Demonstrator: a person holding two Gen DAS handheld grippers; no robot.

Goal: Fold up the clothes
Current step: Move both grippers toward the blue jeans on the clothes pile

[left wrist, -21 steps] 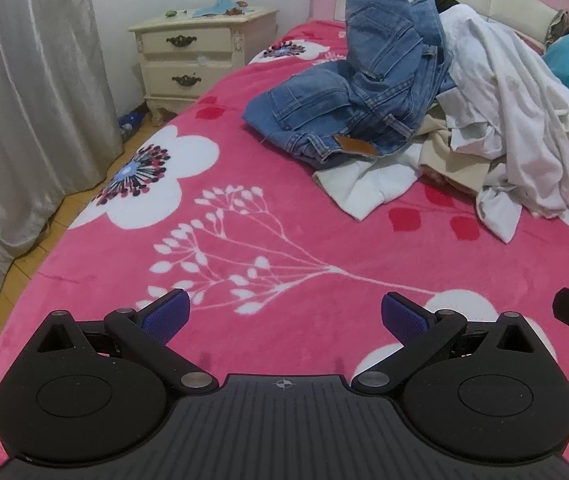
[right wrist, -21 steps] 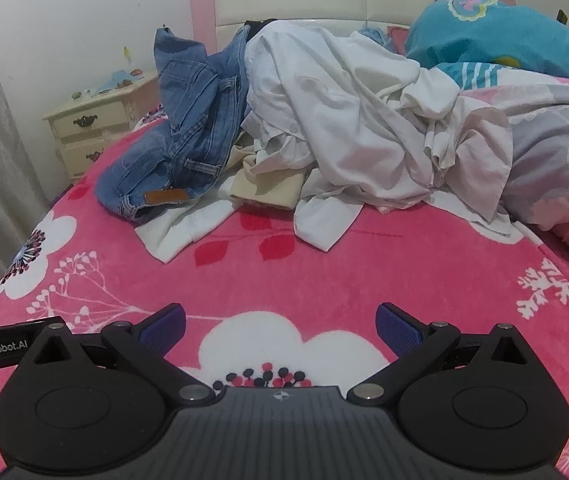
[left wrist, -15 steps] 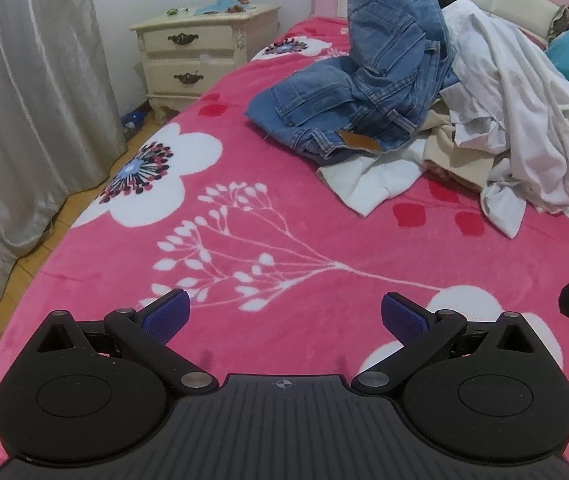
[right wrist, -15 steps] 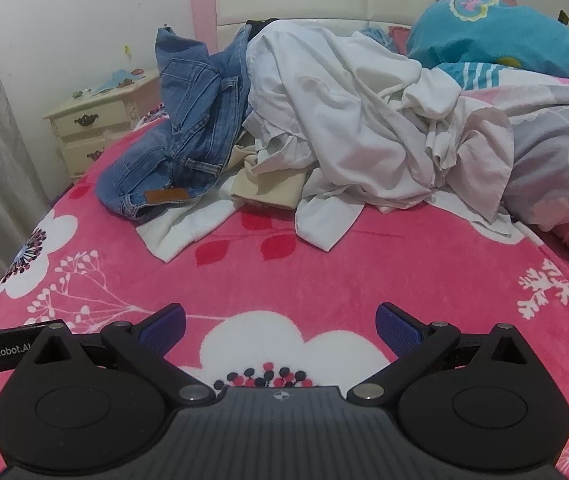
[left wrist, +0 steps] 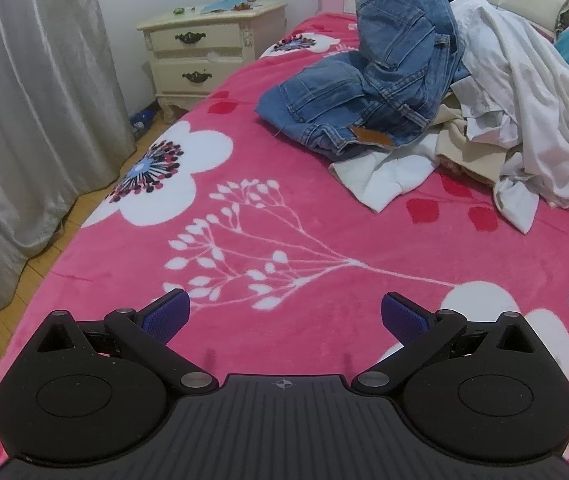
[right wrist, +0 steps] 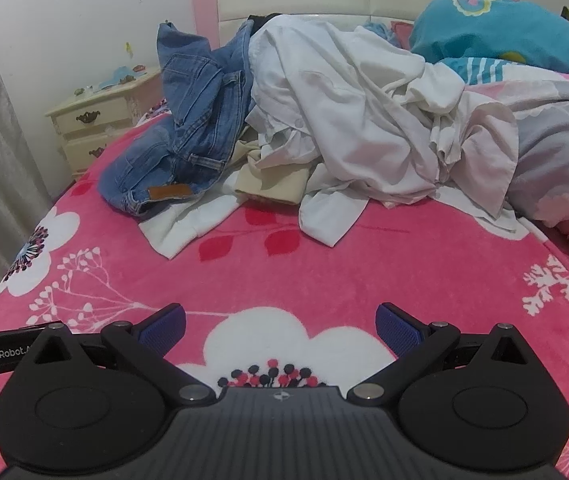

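Tongs gape empty above blanket, clothes pile well apart.

Bed layout, clothes heap at twelve o'clock

Blue denim jeans left of crumpled white shirt, both on pink floral blanket; cream two-drawer nightstand at ten o'clock beside bed.

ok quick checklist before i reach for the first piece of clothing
1. Left gripper jaws open, nothing between them: ok.
2. Right gripper jaws open, nothing between them: ok.
3. Bare pink blanket in front for folding: ok.
4. Blue jeans on top of the pile edge, reachable: ok.
5. White shirt free of the other clothes: not ok, tangled.
6. Beige garment fully visible: not ok, partly buried.
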